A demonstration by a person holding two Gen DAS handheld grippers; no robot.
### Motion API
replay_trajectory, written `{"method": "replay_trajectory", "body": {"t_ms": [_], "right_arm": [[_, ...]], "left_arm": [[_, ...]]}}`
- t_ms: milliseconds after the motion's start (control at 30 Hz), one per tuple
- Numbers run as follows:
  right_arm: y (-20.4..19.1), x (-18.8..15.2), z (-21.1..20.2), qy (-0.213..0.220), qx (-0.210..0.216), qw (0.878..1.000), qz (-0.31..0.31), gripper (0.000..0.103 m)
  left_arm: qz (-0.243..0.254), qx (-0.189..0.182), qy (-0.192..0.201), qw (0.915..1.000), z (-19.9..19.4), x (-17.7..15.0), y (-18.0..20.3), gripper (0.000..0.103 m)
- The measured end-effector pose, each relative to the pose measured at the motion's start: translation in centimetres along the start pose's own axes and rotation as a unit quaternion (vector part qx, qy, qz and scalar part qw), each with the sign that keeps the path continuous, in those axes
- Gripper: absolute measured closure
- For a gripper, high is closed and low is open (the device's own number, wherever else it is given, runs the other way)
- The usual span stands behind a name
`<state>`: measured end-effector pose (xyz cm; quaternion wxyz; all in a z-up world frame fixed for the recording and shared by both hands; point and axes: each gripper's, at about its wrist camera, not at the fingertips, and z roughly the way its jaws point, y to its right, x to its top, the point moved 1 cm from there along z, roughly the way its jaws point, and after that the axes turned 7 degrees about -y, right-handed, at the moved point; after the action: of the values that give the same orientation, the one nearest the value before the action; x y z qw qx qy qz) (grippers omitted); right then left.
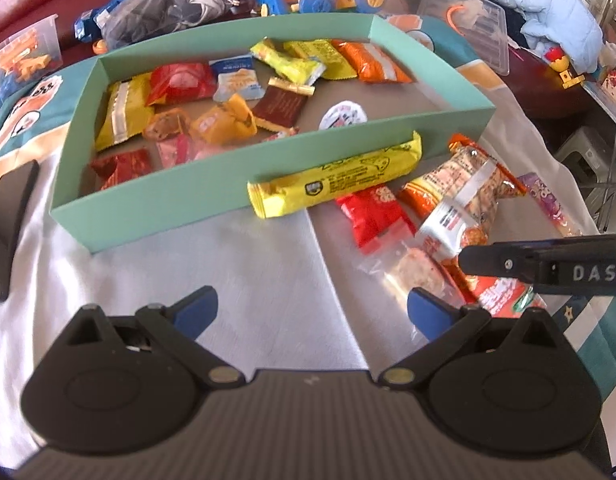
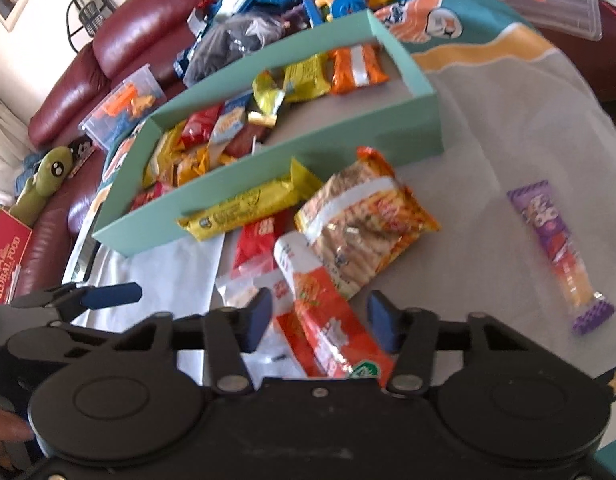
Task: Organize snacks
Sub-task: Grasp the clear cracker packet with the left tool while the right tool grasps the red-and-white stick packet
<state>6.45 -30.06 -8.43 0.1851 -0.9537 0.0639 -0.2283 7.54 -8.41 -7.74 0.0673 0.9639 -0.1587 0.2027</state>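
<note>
green box (image 1: 156, 200) holding many snacks, sitting on cloth | yellow bar (image 1: 335, 180) leaning against its front wall | right gripper (image 2: 319, 320) spreading open around red-orange packet (image 2: 331, 332) | left gripper (image 1: 311, 308) hovering open, gripping nothing

The mint-green box (image 1: 156, 204) looks like matt card, smooth-walled. The snack wrappers are glossy film: the long yellow bar (image 1: 335, 178) at the box's 5 o'clock, the crinkled orange noodle pack (image 2: 367, 220), and the purple stick (image 2: 559, 252) with a clear plastic end. The tablecloth (image 1: 244, 288) is soft matt cloth. At 11 o'clock the maroon sofa (image 2: 120, 36) shines like leather. Both grippers are matt black plastic with blue pads (image 2: 379, 320) and metal rivets.
</note>
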Motion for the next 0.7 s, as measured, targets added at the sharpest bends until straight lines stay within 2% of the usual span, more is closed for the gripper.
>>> {"method": "replay_trajectory", "body": {"t_ms": [33,133,267,433,533,567,633,667,700], "right_arm": [[-0.1,-0.1,0.2,-0.003,-0.001,1.000,-0.002,0.074],[-0.3,-0.5,0.3,-0.005,0.013,1.000,-0.004,0.084],[0.3,-0.9,-0.8,0.005,0.017,1.000,-0.003,0.085],[2.3,-2.4,-2.1,0.008,-0.001,1.000,0.009,0.085],[3.4,-3.1,-2.7,0.011,0.001,1.000,0.020,0.085],[3.6,-3.3,-2.8,0.011,0.002,1.000,0.022,0.084],[3.7,-3.4,-2.8,0.013,0.003,1.000,0.021,0.084],[3.6,-3.4,-2.8,0.013,0.003,1.000,0.020,0.084],[3.6,-3.5,-2.7,0.011,0.004,1.000,0.017,0.082]], "left_arm": [[-0.001,0.000,-0.002,1.0000,0.1,0.0,0.0,0.000],[-0.001,0.000,-0.005,1.0000,0.3,0.2,0.2,0.000],[0.005,-0.011,-0.006,0.9999,0.5,0.6,1.2,0.000],[0.014,-0.024,-0.010,0.9996,1.3,1.5,3.6,0.002],[0.024,-0.024,-0.024,0.9992,2.2,1.9,5.2,0.018],[0.029,-0.020,-0.030,0.9989,2.5,1.9,5.7,0.032],[0.045,-0.002,-0.027,0.9986,2.8,1.6,6.6,0.046],[0.057,0.001,-0.023,0.9981,2.7,1.4,7.0,0.060],[0.063,0.000,-0.021,0.9978,2.6,1.2,7.0,0.065]]}}
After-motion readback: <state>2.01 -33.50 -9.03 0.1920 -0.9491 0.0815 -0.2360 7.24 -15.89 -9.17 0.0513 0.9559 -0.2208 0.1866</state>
